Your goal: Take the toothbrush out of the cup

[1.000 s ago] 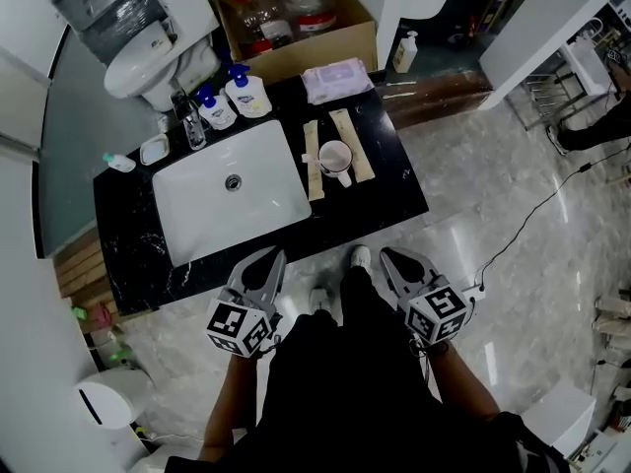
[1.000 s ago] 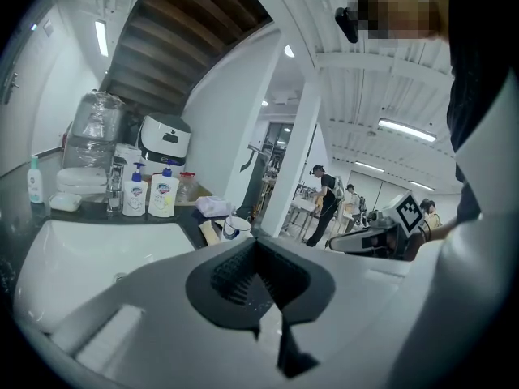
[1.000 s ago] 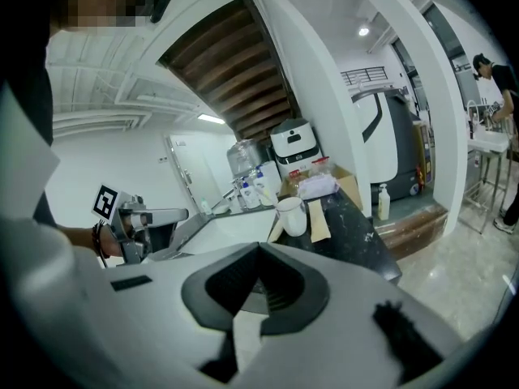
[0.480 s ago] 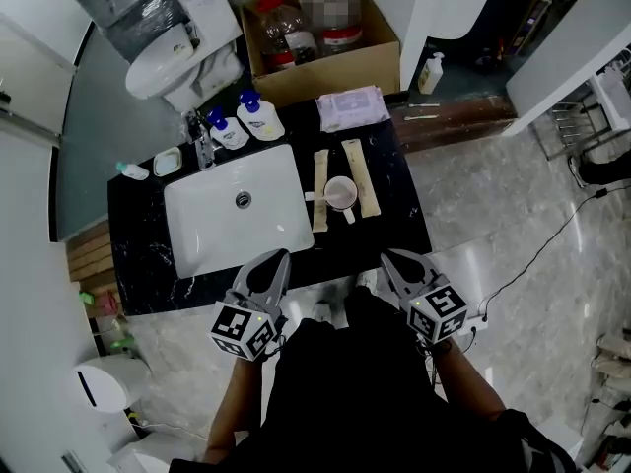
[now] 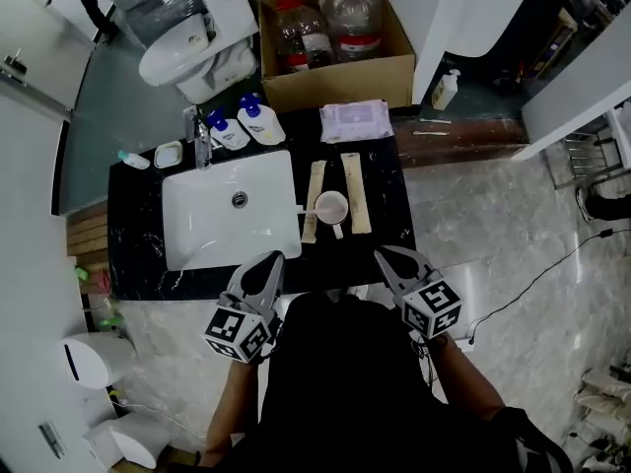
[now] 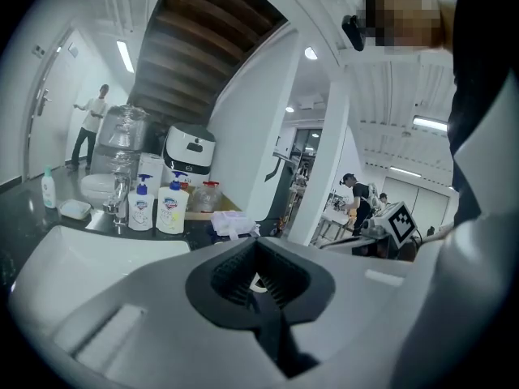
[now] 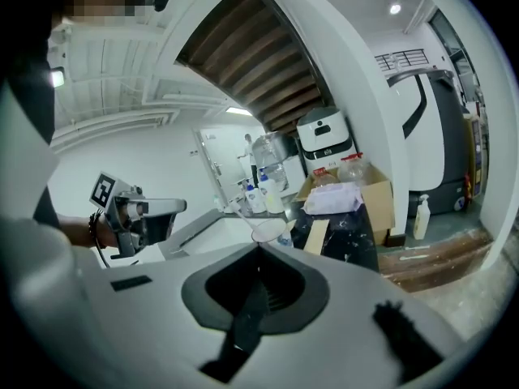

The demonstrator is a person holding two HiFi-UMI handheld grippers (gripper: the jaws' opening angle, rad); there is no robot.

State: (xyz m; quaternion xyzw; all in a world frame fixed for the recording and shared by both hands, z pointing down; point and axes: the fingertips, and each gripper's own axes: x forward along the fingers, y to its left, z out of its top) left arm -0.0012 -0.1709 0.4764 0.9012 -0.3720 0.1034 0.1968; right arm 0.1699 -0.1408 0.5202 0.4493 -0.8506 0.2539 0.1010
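while the cup (image 5: 331, 207) stands on the bench (image 5: 390, 220), the toothbrush (image 5: 308, 208) is seen inside it, leaning toward the sink (image 5: 227, 230). left claw (image 5: 271, 260) and right claw (image 5: 383, 254) are held closed and empty, short of it. risk: the light cup could be tipped if the brush is pulled sideways.
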